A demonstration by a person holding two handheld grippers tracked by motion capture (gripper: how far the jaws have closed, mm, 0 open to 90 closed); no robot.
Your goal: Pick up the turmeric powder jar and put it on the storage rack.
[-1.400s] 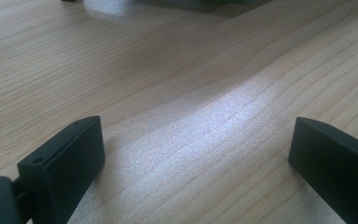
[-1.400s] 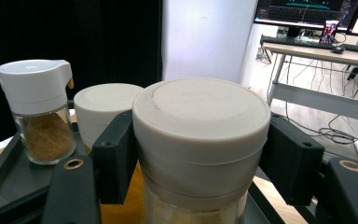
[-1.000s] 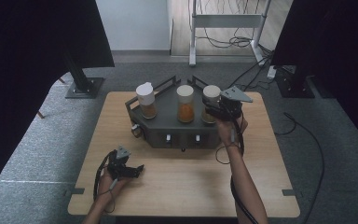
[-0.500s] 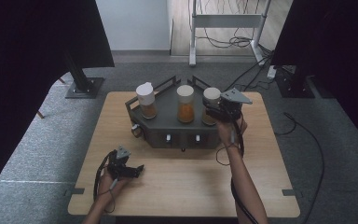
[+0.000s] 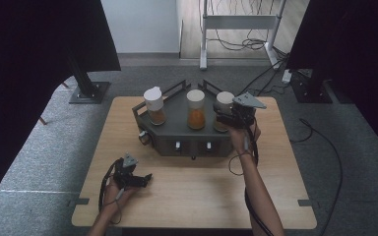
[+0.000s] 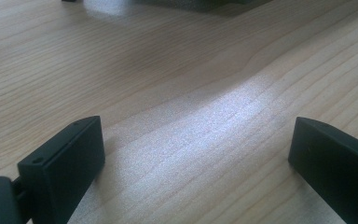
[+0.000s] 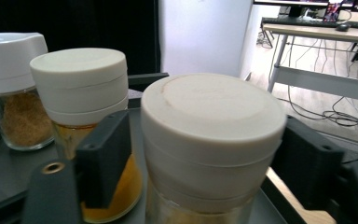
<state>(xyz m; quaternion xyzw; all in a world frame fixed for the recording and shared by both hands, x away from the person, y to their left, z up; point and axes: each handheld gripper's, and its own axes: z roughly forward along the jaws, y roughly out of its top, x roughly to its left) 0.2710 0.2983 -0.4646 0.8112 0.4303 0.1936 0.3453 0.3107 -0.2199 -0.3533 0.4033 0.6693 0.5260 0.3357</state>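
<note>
Right gripper view looks along the right gripper (image 7: 205,154) at the nearest jar (image 7: 212,140), whose cream lid sits squarely between the two fingers (image 7: 105,156). The fingers have just been opening: a sliver of gap shows on the left side between pad and lid, and the right finger looks just clear of the lid too, so I'd judge the jar let go rather than gripped, though it stays bracketed. The jar stands upright, its long axis vertical, with the fingers level on either side of the lid.

From the high view, the right gripper (image 5: 234,118) is at the right-hand end of the dark tray (image 5: 177,129) on the desk (image 5: 197,196), over the right jar (image 5: 222,101) of three; the middle jar (image 5: 196,109) and the left jar (image 5: 154,105) stand in a row beside it. The left gripper (image 5: 145,179) rests low on the near left of the desk, well apart from the tray, its fingers (image 6: 63,163) spread wide with only bare wood between them.

The right hand is far the nearer to the jars. What any next move hangs on is that the jar lies straight ahead between the fingers, so pulling back toward the person should clear it, while a sideways swing risks knocking the middle jar just beside it.
</note>
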